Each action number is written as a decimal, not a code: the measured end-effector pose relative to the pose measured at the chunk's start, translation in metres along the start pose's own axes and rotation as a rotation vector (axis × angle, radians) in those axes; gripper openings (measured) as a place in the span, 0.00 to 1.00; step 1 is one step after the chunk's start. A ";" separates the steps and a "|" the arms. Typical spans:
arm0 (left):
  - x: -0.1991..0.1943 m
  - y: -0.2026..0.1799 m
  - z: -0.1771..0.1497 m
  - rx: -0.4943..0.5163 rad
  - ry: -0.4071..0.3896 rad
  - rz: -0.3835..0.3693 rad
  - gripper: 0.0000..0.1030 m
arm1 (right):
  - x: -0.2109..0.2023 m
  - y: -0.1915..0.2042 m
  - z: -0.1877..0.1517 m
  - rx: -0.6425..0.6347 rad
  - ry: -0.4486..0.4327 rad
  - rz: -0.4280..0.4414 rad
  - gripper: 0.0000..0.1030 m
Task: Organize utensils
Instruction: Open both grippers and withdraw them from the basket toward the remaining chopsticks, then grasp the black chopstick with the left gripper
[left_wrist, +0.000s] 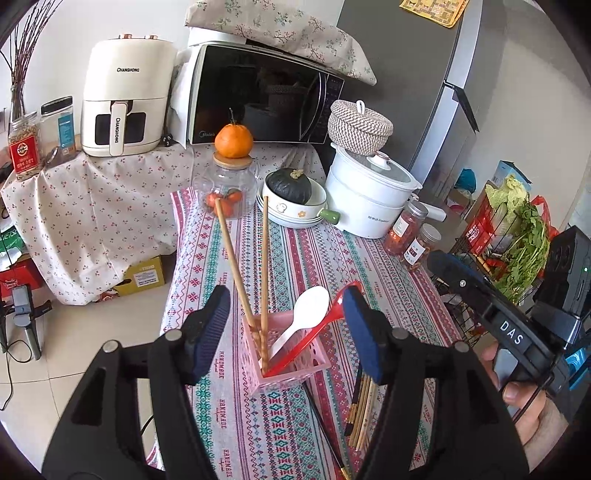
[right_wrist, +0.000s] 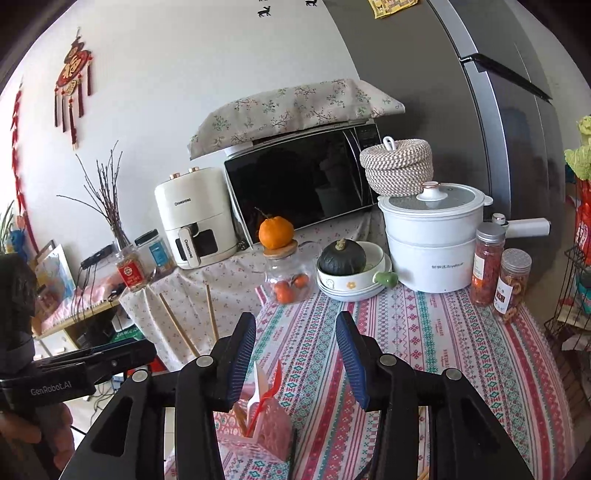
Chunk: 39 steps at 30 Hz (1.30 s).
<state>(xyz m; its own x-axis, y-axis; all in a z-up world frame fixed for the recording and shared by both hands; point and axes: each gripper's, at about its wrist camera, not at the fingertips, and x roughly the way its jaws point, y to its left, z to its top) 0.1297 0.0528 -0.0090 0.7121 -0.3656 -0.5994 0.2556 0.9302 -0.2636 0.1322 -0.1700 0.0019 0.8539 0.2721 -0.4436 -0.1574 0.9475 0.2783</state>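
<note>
A pink slotted basket (left_wrist: 295, 363) stands on the patterned tablecloth (left_wrist: 295, 258). In it lean two wooden chopsticks (left_wrist: 236, 266), a white spoon (left_wrist: 306, 314) and a red spoon (left_wrist: 314, 328). My left gripper (left_wrist: 284, 328) is open, one finger on each side of the basket; the red spoon's bowl lies close by its right pad. Several loose chopsticks (left_wrist: 360, 417) lie on the cloth under that finger. My right gripper (right_wrist: 295, 354) is open and holds nothing, hovering just above and behind the basket (right_wrist: 258, 432). A hand (left_wrist: 532, 402) holds it at the right.
Behind the basket stand a glass jar (left_wrist: 225, 192) with an orange on top, stacked bowls (left_wrist: 295, 210) holding a dark pumpkin, a white pot (left_wrist: 369, 199) and two spice jars (left_wrist: 410, 236). A microwave (left_wrist: 258, 99) and air fryer (left_wrist: 122, 99) stand further back. A wire rack (left_wrist: 513, 240) of greens is at the right.
</note>
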 end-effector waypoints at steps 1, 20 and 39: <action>0.000 -0.002 -0.001 0.004 0.004 -0.004 0.68 | -0.002 -0.004 0.002 0.004 0.016 -0.002 0.58; 0.025 -0.076 -0.034 0.109 0.189 -0.030 0.95 | -0.022 -0.087 -0.008 -0.031 0.309 -0.308 1.00; 0.151 -0.145 -0.050 0.123 0.463 0.013 0.84 | -0.003 -0.197 -0.029 0.151 0.560 -0.450 1.00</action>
<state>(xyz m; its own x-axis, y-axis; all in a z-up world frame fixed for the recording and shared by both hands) 0.1671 -0.1389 -0.0990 0.3564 -0.3051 -0.8831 0.3438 0.9217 -0.1797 0.1460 -0.3529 -0.0760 0.4321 -0.0551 -0.9002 0.2534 0.9653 0.0625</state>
